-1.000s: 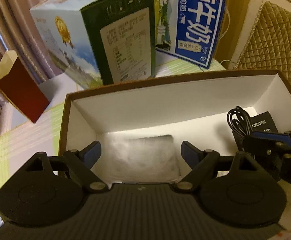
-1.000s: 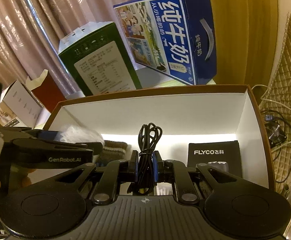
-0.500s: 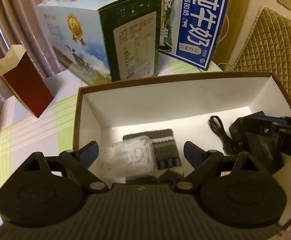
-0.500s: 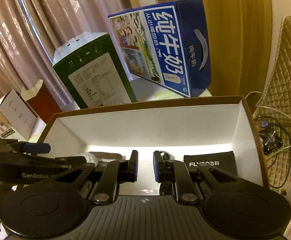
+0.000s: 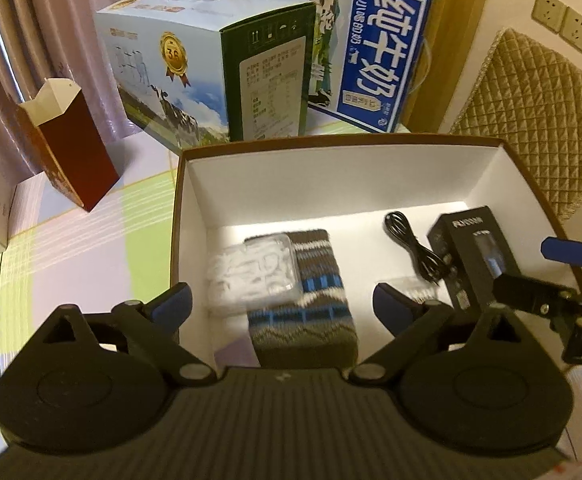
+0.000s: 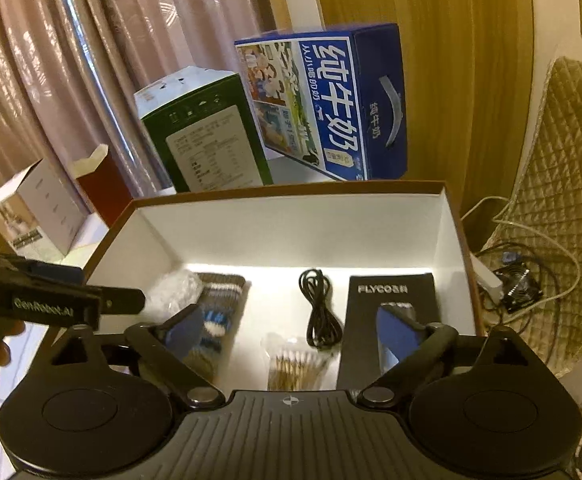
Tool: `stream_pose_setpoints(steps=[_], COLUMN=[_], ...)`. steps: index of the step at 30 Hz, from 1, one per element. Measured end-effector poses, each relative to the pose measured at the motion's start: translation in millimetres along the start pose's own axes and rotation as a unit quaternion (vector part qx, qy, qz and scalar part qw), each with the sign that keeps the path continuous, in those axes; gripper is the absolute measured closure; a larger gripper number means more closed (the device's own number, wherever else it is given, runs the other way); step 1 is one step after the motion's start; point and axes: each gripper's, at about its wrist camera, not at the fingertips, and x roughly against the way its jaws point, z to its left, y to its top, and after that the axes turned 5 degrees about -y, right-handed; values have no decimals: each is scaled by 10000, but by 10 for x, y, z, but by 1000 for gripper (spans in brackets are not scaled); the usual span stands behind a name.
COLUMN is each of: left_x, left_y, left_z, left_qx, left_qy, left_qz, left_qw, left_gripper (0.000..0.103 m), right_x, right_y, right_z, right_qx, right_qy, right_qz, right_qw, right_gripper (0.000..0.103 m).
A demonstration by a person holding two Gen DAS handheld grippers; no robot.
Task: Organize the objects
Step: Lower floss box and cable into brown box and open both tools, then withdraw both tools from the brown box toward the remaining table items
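Let go of black cable: right tool just opened wide, empty, pulled back. Left tool wide too, empty. Cable flat in box, between knit sock and black case. Done here.

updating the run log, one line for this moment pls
right hand-held gripper: just opened, empty | black cable: in box | left hand-held gripper: open

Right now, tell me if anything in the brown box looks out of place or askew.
Mostly tidy. The clear plastic packet lies partly on top of the knitted sock instead of flat on the box floor, and the black carton sits slightly skewed to the wall. The black cable is loosely coiled.
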Motion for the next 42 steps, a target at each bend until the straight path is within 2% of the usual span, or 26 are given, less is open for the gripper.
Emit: stream_pose_setpoints(steps=[18,34,42], left_x=[799,1260,1308], left_y=[-676,-1329,-1704], left_z=[-113,-229,-219], left_qx=[304,458,407], left_qy=[-53,-139,-133], left_qz=[-193,-81,78], left_qw=[9993,9988,9991], left_gripper=[7,7,7], right_x=[826,1300,1392], right_y=[-390,-879,-1184], right_z=[153,337,394], right_qx=[-61,-66,-70], right_qy=[164,208,163], right_qz=[-232,-74,205], right_qw=[9996,9997,9996], right_gripper=[8,8,8])
